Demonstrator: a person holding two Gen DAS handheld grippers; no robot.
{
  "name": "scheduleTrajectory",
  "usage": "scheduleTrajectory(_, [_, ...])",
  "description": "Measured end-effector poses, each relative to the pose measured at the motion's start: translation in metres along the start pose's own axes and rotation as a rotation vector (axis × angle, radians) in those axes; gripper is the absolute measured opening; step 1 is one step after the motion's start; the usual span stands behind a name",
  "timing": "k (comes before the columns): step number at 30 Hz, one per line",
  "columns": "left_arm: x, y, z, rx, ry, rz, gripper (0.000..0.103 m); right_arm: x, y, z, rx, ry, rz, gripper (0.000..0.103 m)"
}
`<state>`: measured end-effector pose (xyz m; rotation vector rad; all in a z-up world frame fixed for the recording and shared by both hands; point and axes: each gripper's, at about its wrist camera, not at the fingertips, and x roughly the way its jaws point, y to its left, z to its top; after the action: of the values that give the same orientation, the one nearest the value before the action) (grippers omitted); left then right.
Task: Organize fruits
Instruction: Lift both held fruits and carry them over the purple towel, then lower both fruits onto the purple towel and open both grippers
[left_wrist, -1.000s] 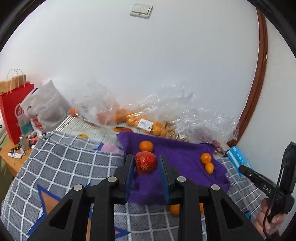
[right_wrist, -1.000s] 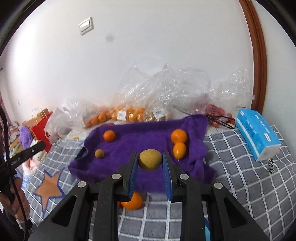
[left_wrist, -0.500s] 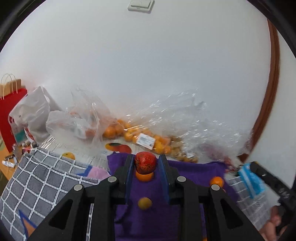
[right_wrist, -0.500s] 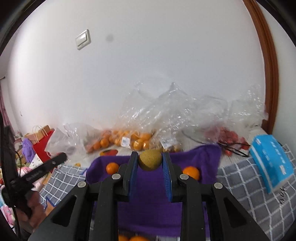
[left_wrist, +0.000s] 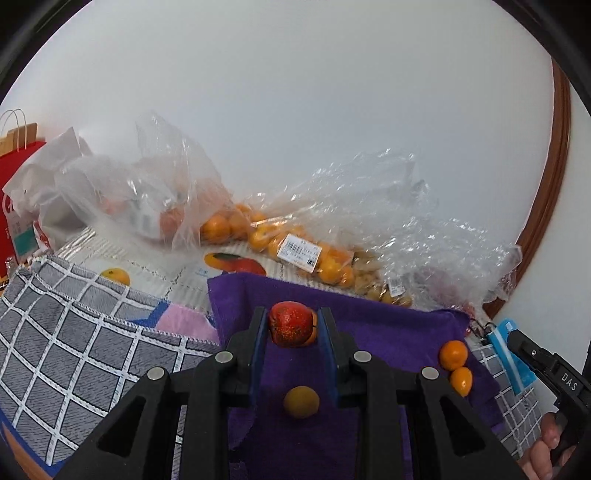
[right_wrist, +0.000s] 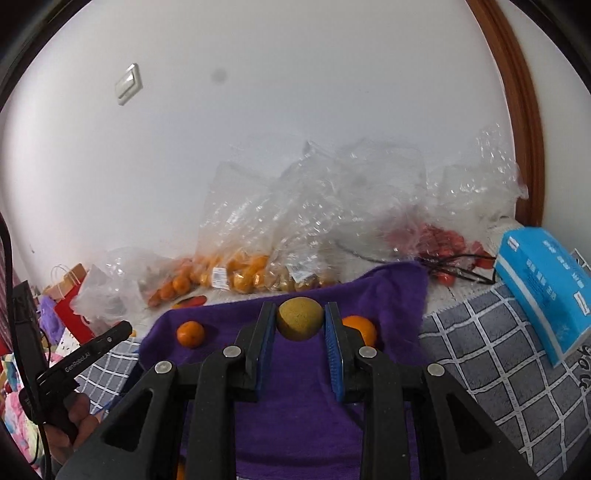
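Purple towel (left_wrist: 388, 332) below me: left tool (left_wrist: 291, 328) clamps a red apple (left_wrist: 290, 324), right tool (right_wrist: 300, 320) grips a brownish-yellow fruit (right_wrist: 299, 318).

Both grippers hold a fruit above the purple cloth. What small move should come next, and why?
Probably lower the left gripper a little and set its red fruit on the purple cloth, beside the orange partly hidden behind it. The right gripper is likewise shut on a yellow-brown fruit. Loose oranges already lie on the cloth, so it looks like the sorting place.
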<state>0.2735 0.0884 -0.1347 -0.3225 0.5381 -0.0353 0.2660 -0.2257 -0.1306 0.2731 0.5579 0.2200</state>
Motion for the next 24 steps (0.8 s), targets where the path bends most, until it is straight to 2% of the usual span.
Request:
scheduleTrajectory(8, [0.01, 0.009, -0.006, -0.034, 0.01, 0.015, 0.026, 0.034, -0.006, -0.017, 0.006, 0.097, -0.008, 0.026])
scheduleTrajectory(14, [0.021, 0.01, -0.011, -0.025, 0.038, 0.023, 0.026, 0.041, -0.003, -0.026, -0.008, 0.121, -0.016, 0.026])
scheduleTrajectory(24, [0.032, 0.015, -0.015, -0.057, 0.092, -0.008, 0.026, 0.048, 0.003, -0.034, -0.029, 0.161, -0.012, 0.026])
